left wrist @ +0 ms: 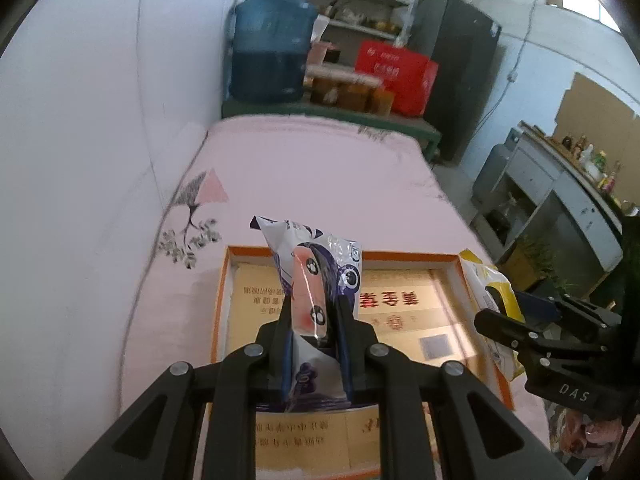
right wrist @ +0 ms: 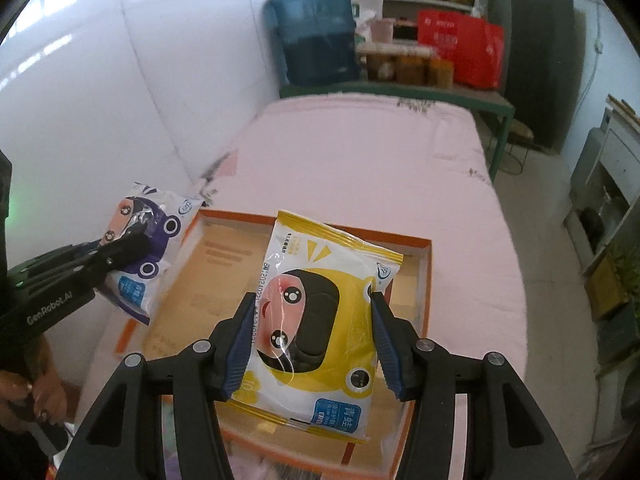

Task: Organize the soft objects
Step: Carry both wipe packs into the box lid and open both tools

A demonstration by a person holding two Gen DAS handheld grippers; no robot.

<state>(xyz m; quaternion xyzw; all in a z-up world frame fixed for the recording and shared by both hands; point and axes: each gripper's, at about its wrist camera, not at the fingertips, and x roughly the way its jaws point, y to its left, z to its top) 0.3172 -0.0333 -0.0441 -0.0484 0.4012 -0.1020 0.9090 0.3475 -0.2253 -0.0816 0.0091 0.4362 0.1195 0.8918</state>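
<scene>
The purple wipes pack (left wrist: 310, 280) is pinched edge-on in the left claw (left wrist: 312, 312), whose two fingers are clenched on its middle so the cartoon face bulges out between them. It hangs in the air above the left part of the orange-rimmed box (left wrist: 224, 280); the right wrist view shows the same purple pack (right wrist: 148, 240) held over the box's left edge by the left claw (right wrist: 132, 246), with the pack's lower blue-labelled end drooping past the rim.

The yellow wipes pack (right wrist: 320, 320) is held flat, face up, in the right claw (right wrist: 312, 340). The blue-padded fingers press in on its two long sides (the wrapper crinkles where they bite), and it floats over the middle of the box (right wrist: 428, 264). From the left wrist only a strip of that yellow pack (left wrist: 488, 280) shows at the box's right side, behind the right claw (left wrist: 504, 328).

The box is a shallow tray with white inner walls and a tan printed card lining its bottom. It lies on a pink sheet (left wrist: 320, 168) covering a bed, set against a white wall (left wrist: 80, 120). Beyond the bed's far end stand a blue water jug (left wrist: 272, 48), some amber jars (left wrist: 352, 92) and a red bag (left wrist: 396, 72).
</scene>
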